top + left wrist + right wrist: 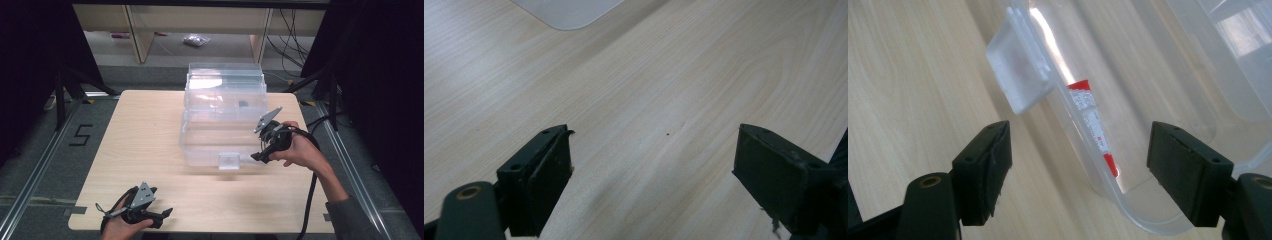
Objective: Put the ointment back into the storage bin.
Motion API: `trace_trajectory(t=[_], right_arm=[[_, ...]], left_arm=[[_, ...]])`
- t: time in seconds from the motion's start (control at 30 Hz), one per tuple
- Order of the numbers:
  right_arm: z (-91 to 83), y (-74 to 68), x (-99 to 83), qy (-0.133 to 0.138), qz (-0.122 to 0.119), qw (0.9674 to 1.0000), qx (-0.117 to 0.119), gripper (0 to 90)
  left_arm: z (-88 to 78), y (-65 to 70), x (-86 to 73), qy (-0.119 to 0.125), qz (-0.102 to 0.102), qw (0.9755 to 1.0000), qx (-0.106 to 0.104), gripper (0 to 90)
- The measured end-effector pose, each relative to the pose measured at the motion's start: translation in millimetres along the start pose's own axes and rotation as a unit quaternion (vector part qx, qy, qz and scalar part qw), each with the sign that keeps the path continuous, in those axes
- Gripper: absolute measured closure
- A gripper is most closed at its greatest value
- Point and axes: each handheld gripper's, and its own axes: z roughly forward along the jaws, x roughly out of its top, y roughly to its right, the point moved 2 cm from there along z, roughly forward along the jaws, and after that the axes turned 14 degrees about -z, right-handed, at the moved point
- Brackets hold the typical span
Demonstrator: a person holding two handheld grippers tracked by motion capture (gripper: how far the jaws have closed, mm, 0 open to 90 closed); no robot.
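A clear plastic box [224,92] stands at the middle back of the wooden table [145,150]. Its low front part [215,142] carries a latch tab [229,161] on the near edge. My right gripper [259,156] sits at that part's front right corner. In the right gripper view it [1080,165] is open, its jaws on either side of the clear rim [1148,220] without pressing on it. A red and white label [1093,125] and the latch tab [1015,80] lie ahead. My left gripper [162,217] rests low near the front left edge, open [654,165] over bare wood.
A small dark item [243,104] shows inside the box. Behind the table stand wooden shelf legs [142,35] and a small bag [196,40] on the floor. Cables [295,45] run at the back right. A "5" [81,135] marks the floor on the left.
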Motion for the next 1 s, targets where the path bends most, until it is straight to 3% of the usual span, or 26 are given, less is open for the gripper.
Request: trace_trajectory(t=[0.17,0.23,0.57,0.7,0.77,0.87,0.93,1.0], right_arm=[[1.1,-6.3,0.3,0.006,0.008,0.9999,-0.001,24.8],[1.6,-6.6,0.4,0.014,-0.005,0.9999,0.0,24.7],[6.0,-18.9,0.6,0.021,0.003,0.9998,0.004,22.3],[7.4,-21.5,1.6,0.032,-0.009,0.9994,0.005,22.1],[7.5,-25.2,2.1,0.031,0.001,0.9995,0.007,22.0],[8.7,-26.5,2.8,0.036,-0.013,0.9992,0.007,21.9],[8.4,-29.6,2.7,0.033,-0.001,0.9994,0.008,21.8],[9.3,-30.0,2.9,0.038,-0.01,0.9992,0.009,21.8]], left_arm=[[0.1,0.0,0.0,0.0,0.001,1.0,0.0,15.1],[0.0,0.0,0.0,0.0,0.0,1.0,0.0,15.1],[0.1,0.1,0.1,0.0,0.001,1.0,-0.001,15.1],[0.1,0.1,0.0,0.0,0.0,1.0,0.0,15.1],[0.1,0.1,0.1,0.0,0.0,1.0,0.0,15.1],[0.1,0.2,0.0,0.0,0.0,1.0,-0.001,15.1],[0.1,0.2,0.1,0.0,0.001,1.0,-0.001,15.1],[0.0,0.2,0.1,0.0,0.0,1.0,0.0,15.1]])
